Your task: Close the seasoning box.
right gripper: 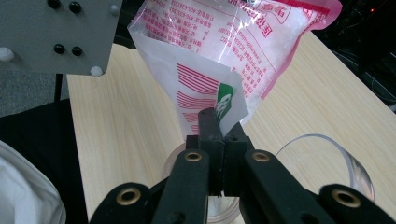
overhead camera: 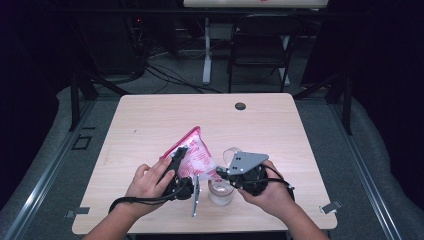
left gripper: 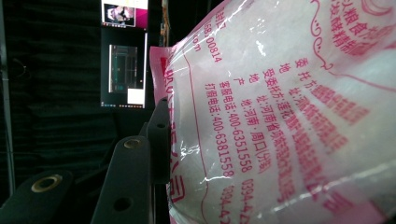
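While the left gripper clamps the bag, the right gripper's fingers pinch its corner.

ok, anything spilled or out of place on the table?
No spill that I can see. The pink bag is held tilted off the table, the left gripper on its side and the right gripper pinching its lower corner above the clear jar.

On the table, near its front edge, the bag is held up between the two grippers — the left gripper at its left side, the right gripper at its lower right corner. Directly under that corner stands the jar, just in front of the bag. Behind the table, on the floor, stands a chair — well apart from it.
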